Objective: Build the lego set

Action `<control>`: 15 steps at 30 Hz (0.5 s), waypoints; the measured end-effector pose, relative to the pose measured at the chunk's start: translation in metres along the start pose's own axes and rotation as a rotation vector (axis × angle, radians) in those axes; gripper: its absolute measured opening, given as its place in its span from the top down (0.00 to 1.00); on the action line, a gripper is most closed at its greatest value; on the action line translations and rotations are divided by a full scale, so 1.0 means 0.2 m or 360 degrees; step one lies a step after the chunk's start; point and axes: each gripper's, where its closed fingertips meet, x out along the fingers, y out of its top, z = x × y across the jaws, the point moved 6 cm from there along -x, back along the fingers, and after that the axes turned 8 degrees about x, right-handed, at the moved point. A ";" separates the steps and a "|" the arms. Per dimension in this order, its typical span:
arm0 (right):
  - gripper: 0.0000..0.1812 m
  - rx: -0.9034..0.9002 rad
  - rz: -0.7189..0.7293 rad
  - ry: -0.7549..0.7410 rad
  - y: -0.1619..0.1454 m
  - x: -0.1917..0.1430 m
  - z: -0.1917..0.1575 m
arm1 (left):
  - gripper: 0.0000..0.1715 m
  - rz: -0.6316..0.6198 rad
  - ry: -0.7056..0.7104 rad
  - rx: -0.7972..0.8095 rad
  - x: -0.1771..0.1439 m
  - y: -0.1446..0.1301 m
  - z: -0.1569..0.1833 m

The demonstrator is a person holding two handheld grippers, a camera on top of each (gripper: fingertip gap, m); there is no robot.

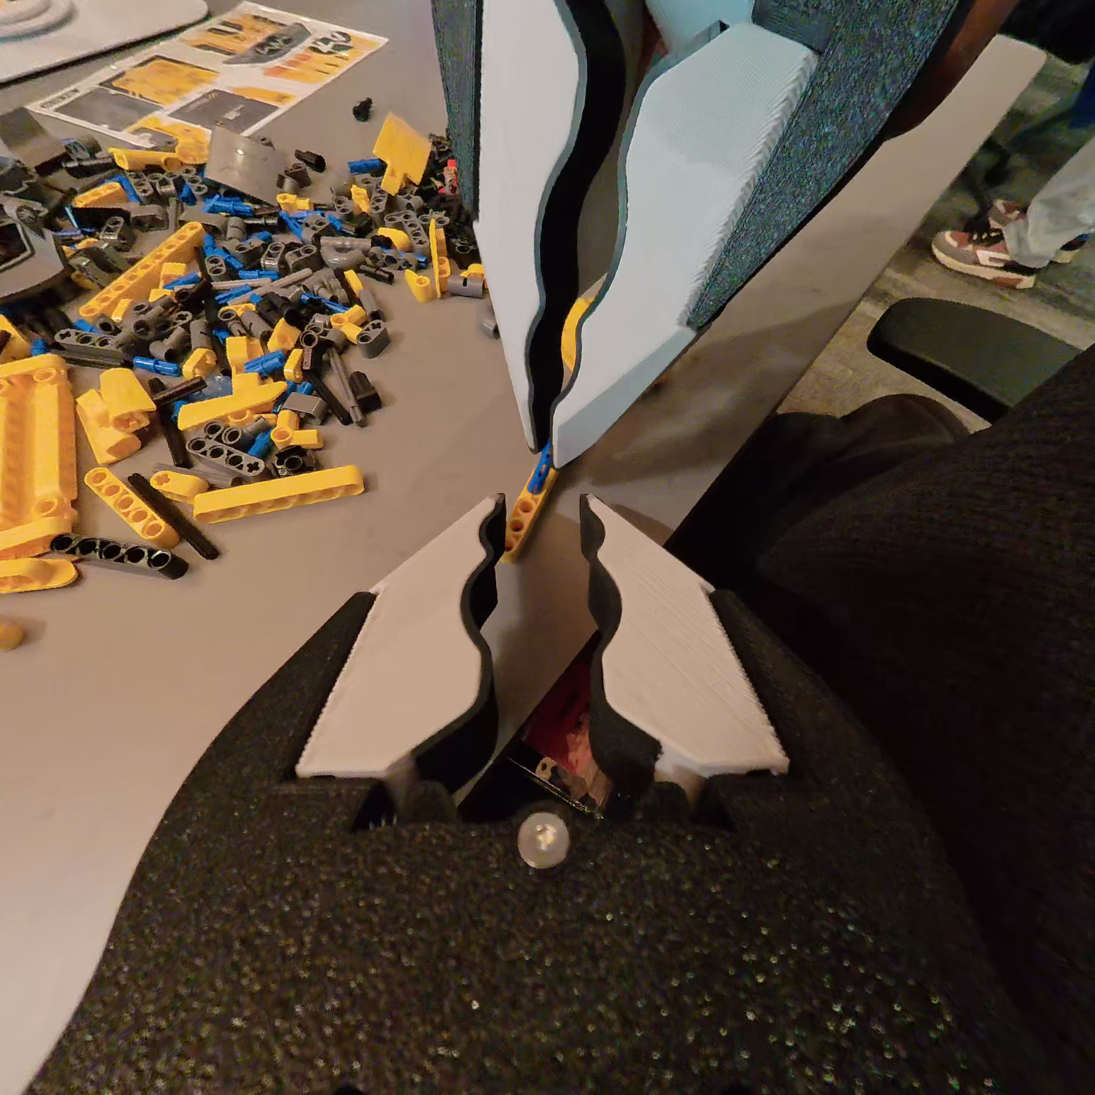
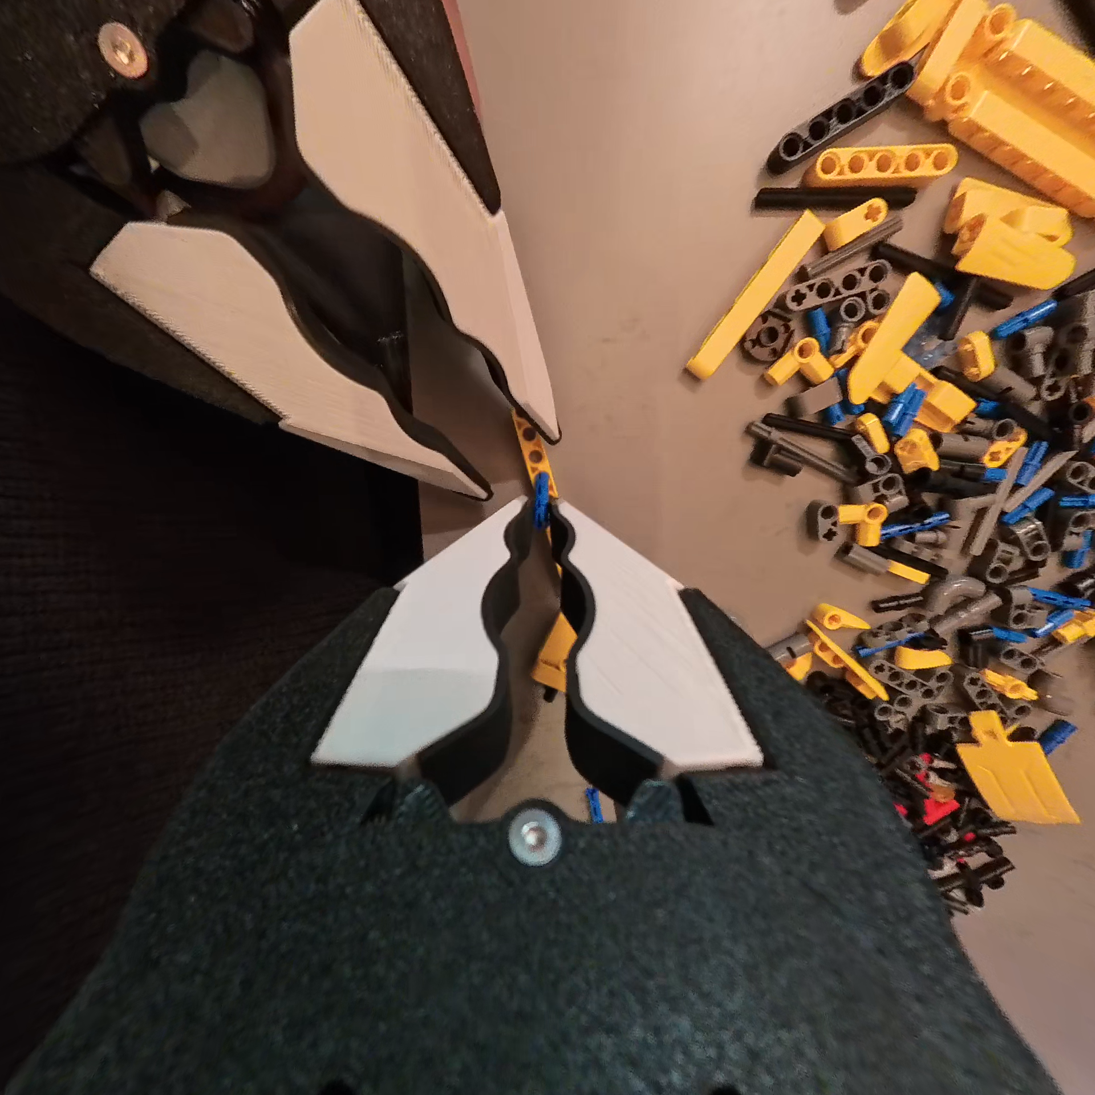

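Left wrist view: the left gripper (image 1: 542, 503) is spread, one fingertip beside a yellow holed plastic beam (image 1: 526, 516). Beyond, the right gripper (image 1: 546, 453) pinches its blue pin (image 1: 540, 468). Loose plastic building pieces (image 1: 237, 308) litter the grey table (image 1: 148, 740).

A grey table (image 1: 178, 740) carries a heap of building pieces (image 1: 237, 308) and a printed sheet (image 1: 207, 71).

Yellow holed beam (image 1: 526, 516), blue pin (image 1: 540, 468) seemingly plugged in.

Left gripper (image 1: 542, 503) hovering with jaws standing apart, right gripper (image 2: 540, 511) facing it tip to tip, its jaws nearly closed, pinching at the tips.
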 end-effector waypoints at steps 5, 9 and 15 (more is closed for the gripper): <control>0.98 -0.0044 -0.0082 -0.0027 -0.02 0.04 -0.01 | 0.88 -0.0009 0.0009 -0.0007 0.00 0.00 0.00; 0.98 -0.0043 -0.0051 -0.0024 0.00 0.01 0.00 | 0.88 0.0008 -0.0015 -0.0008 -0.01 0.00 0.00; 0.97 -0.0159 0.0251 -0.0039 0.01 -0.07 -0.01 | 0.88 0.0450 -0.0283 -0.0554 -0.12 0.08 -0.08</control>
